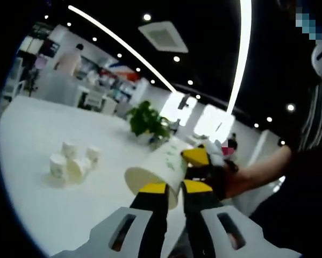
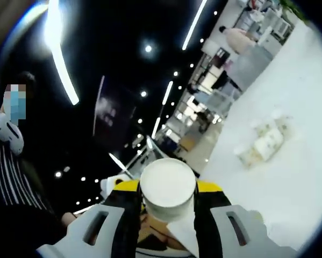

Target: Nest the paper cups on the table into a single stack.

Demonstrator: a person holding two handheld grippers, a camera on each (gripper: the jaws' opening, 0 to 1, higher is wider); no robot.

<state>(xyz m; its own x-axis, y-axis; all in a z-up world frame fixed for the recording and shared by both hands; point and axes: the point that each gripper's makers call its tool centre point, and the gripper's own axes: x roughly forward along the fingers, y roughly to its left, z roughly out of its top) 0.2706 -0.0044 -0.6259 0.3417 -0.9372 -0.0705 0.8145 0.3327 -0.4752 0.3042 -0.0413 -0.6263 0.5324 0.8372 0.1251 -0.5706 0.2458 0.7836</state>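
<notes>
A white paper cup (image 1: 159, 167) with green print is held tilted above the table, its open mouth toward my camera. My left gripper (image 1: 174, 189) is shut on its rim. The right gripper (image 1: 202, 159), held by a hand, meets the cup's far end from the right. In the right gripper view, my right gripper (image 2: 167, 189) is shut on a white cup (image 2: 167, 183) whose round end faces the camera. Several more paper cups (image 1: 72, 164) sit in a loose cluster on the white table (image 1: 31, 134); the same cluster of cups (image 2: 264, 141) lies far right, some of them tipped over.
A potted green plant (image 1: 148, 120) stands at the table's far side. The person's striped sleeve and forearm (image 1: 268, 166) come in from the right. The white tabletop (image 2: 295, 183) spreads wide around the cup cluster. Shelves and people stand in the background.
</notes>
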